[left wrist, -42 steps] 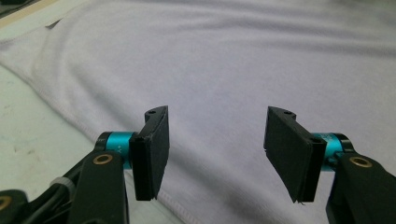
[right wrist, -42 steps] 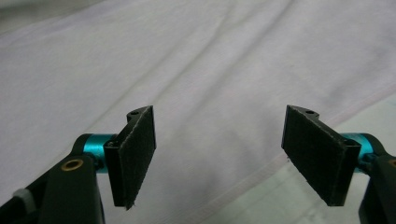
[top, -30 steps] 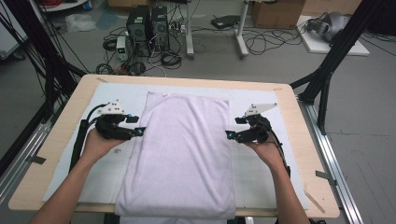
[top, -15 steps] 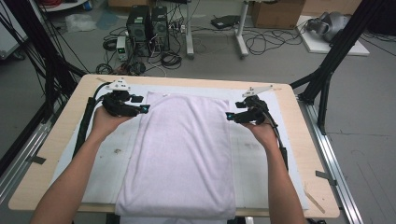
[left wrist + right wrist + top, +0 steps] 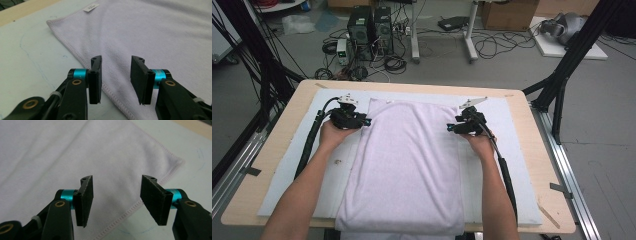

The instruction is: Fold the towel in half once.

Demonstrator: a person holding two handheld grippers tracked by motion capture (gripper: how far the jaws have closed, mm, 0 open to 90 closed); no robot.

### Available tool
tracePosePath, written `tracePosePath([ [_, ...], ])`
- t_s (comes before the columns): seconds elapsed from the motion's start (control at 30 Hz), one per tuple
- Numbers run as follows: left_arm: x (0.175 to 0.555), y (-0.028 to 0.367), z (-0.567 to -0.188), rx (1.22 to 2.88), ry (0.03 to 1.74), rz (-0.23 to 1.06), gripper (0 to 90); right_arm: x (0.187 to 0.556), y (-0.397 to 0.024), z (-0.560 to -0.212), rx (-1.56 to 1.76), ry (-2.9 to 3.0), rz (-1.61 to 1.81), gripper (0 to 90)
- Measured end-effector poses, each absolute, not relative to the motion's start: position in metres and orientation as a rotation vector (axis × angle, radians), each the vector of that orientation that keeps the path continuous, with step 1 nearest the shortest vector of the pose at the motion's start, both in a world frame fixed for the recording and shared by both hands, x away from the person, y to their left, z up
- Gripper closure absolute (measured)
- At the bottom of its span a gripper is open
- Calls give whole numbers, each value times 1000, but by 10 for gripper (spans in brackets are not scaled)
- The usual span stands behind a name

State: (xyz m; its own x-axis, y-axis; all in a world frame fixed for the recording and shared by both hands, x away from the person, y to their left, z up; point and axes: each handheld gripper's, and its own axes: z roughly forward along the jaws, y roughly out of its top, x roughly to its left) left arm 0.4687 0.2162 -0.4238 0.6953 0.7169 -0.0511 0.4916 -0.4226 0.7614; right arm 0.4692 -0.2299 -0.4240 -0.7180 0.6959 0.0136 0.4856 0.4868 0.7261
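We see the lilac towel (image 5: 404,165) lying flat down the middle of the frame on the table (image 5: 532,150); our left gripper (image 5: 368,121) sits at its upper left edge, jaws spread but just closing over the hem; our right gripper (image 5: 449,128) likewise at the upper right edge, nothing pinched.

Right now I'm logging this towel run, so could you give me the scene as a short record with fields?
surface: wooden table with a pale mat
item: lilac towel, flat, near end reaching the table's near edge
left claw: open, jaws just been closing, straddling the towel's left hem near the far corner
right claw: open, jaws just been closing, over the right hem
label: white tag at the far hem
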Motion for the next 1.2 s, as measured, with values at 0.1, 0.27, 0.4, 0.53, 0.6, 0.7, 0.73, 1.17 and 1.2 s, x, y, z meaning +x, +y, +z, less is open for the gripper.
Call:
tracePosePath([
  [0.1,470,214,-429,2122,937,355,641,469,-230,-432,1010,2432,1051,432],
  [0.27,470,204,-439,2160,977,379,630,467,-237,-442,1057,2415,1046,440],
  [0.4,467,202,-440,2159,985,422,671,465,-238,-445,1056,2435,1058,565],
  [0.53,465,199,-438,2189,959,414,830,464,-232,-443,1030,2472,1054,740],
  [0.6,465,201,-437,2189,968,396,864,464,-232,-443,1056,2483,1072,801],
  [0.7,466,206,-435,2185,975,381,876,464,-232,-442,1069,2484,1084,826],
  [0.73,466,209,-434,2173,979,371,878,464,-232,-441,1066,2489,1077,829],
  [1.17,448,222,-399,2103,874,397,883,450,-246,-404,1058,2382,1256,836],
  [1.2,445,223,-396,2098,861,400,883,447,-247,-401,1044,2381,1271,836],
])
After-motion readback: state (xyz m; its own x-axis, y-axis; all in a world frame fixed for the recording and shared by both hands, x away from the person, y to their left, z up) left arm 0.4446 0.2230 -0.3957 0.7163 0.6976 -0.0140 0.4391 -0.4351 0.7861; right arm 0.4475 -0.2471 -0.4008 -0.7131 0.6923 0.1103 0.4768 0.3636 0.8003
